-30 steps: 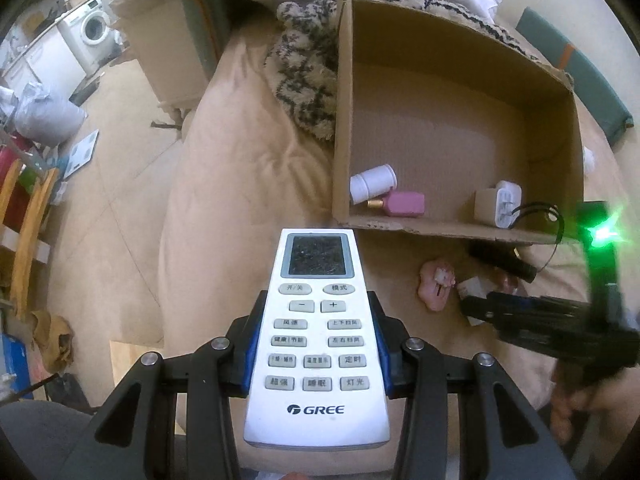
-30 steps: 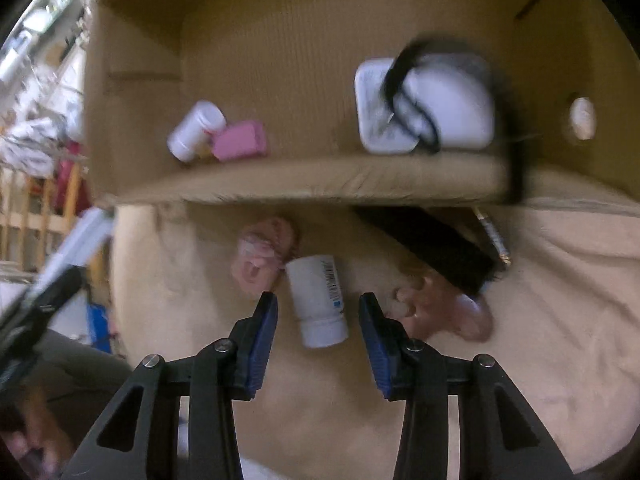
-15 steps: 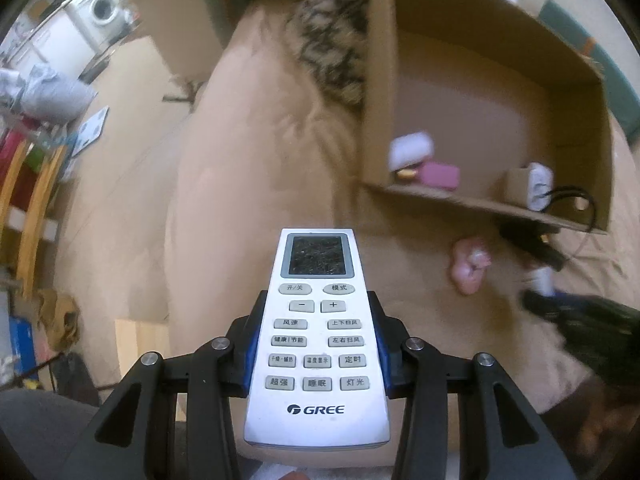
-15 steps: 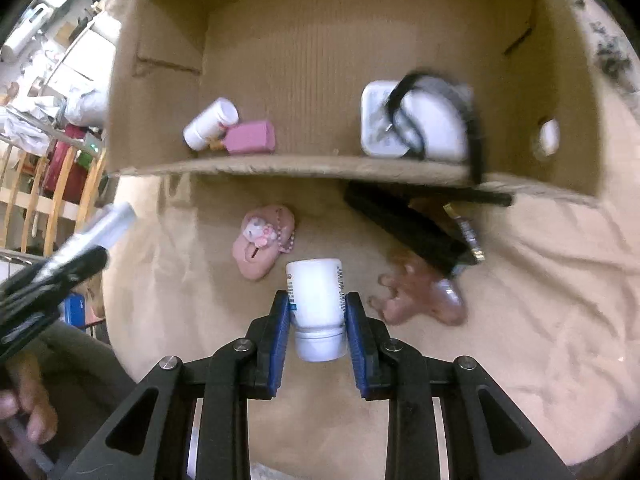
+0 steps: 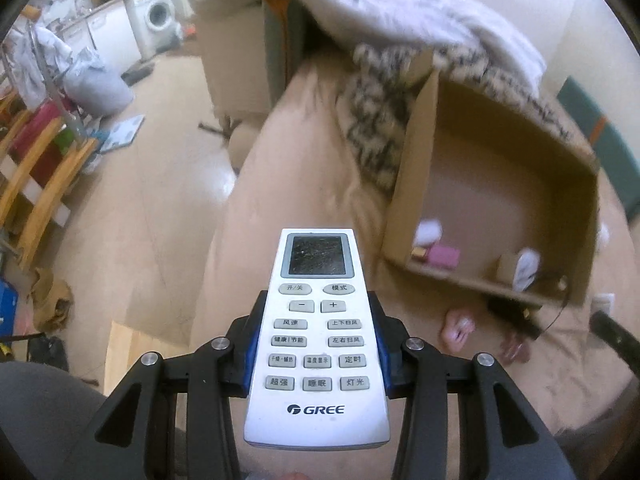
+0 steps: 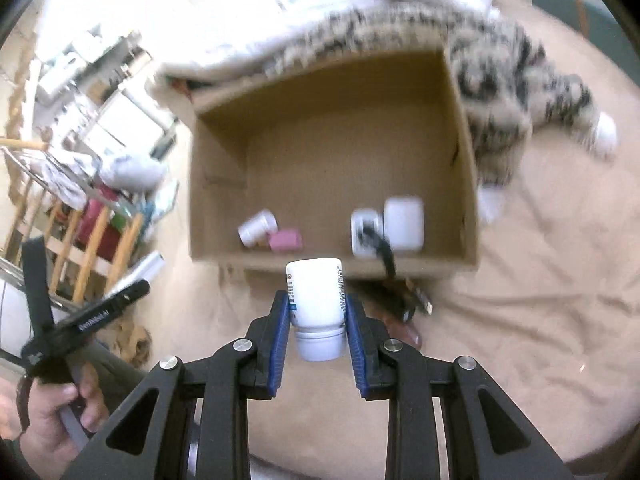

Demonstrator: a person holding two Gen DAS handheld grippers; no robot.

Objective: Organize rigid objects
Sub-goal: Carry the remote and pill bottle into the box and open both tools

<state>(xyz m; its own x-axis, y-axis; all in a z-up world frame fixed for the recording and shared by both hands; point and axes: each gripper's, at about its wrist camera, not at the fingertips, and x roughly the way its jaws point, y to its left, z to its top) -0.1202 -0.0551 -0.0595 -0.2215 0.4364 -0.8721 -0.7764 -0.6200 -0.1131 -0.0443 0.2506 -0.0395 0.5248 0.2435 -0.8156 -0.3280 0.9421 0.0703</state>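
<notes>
On the left, the left gripper [image 5: 316, 344] has its jaws pinching a white remote control [image 5: 318, 340] by its long edges, buttons up, so it sits flat and steady above the edge of the beige-covered bed [image 5: 296, 152]; it looks kept there ready for its turn. To its right lies the open cardboard box [image 6: 464, 184] on the bed, where the hard things are being gathered: a small white bottle [image 6: 257, 227] beside a pink block [image 6: 285, 239] near one corner, and a white charger [image 6: 403, 222] with a black cable trailing over the near wall. Just in front of that wall, the right gripper [image 6: 318, 320] has just closed its jaws on a white pill bottle [image 6: 316, 300], cap toward the camera, held off the bed. I judge it is headed into the box. A pink trinket [image 5: 456, 326] lies on the bed outside.
</notes>
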